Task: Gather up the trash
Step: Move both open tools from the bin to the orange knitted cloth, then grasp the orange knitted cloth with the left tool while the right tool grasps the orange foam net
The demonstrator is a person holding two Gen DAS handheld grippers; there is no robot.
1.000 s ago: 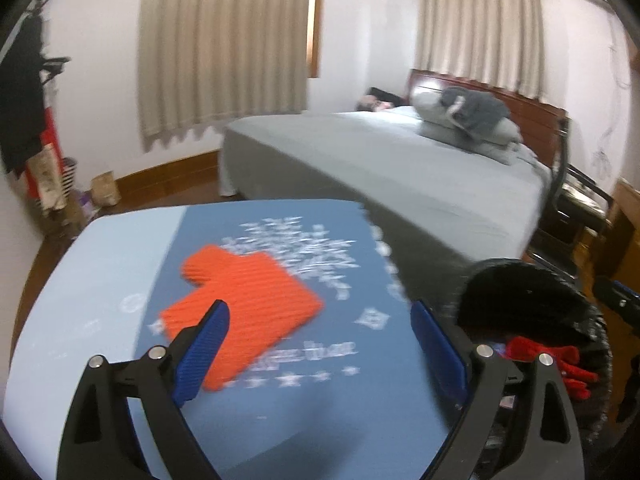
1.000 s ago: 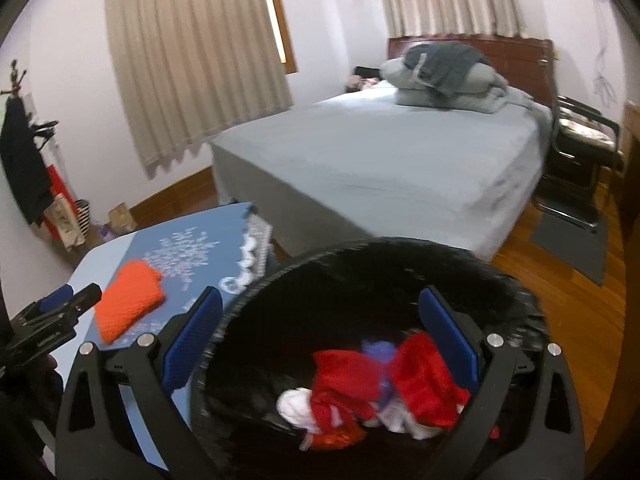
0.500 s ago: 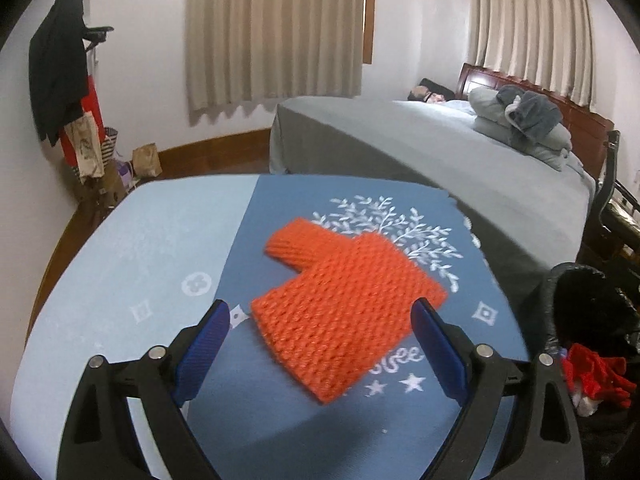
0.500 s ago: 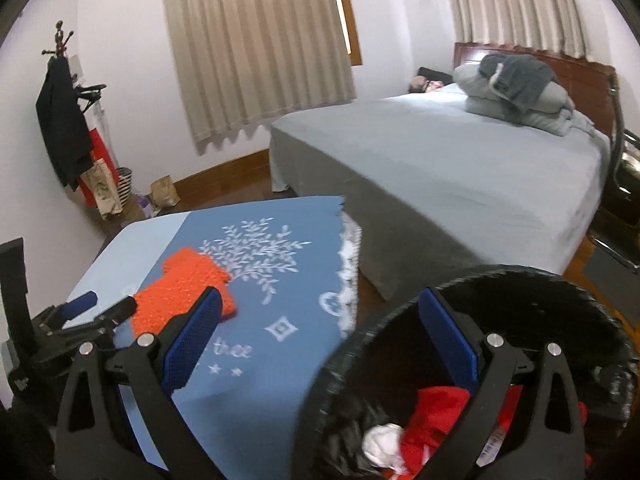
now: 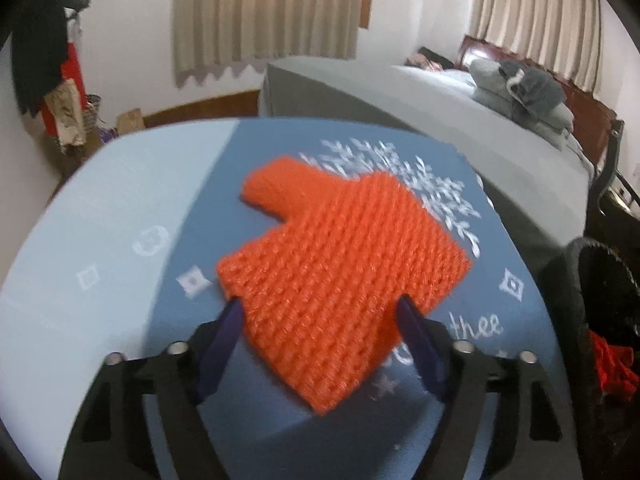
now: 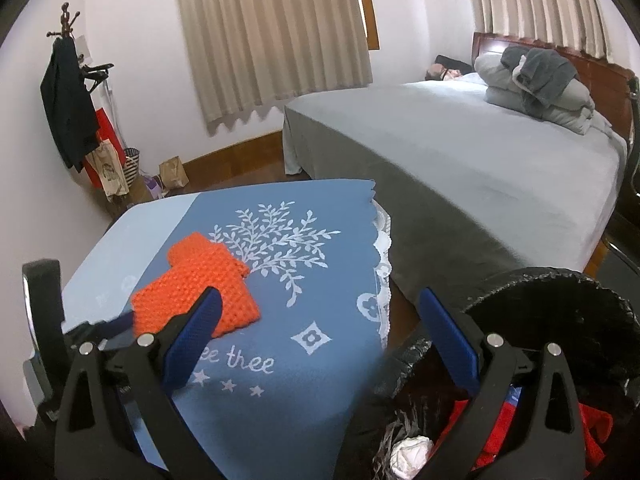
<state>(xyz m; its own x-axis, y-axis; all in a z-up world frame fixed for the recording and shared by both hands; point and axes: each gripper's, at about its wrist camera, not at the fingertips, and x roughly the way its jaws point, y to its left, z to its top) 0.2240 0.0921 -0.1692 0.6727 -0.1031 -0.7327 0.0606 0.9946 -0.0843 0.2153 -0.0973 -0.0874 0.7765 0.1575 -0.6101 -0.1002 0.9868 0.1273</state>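
Left wrist view: orange knitted piece (image 5: 344,276), chunky ribbed weave, stubby-sleeved sweater shape, flat on blue tablecloth (image 5: 168,184) with white leaf print. Left gripper (image 5: 320,320) closing around its near edge, blue pads just at both sides, nearer and lower than a second ago. Right gripper (image 6: 318,320) wide open, empty, above black-lined bin (image 6: 560,304) holding red and white scraps.
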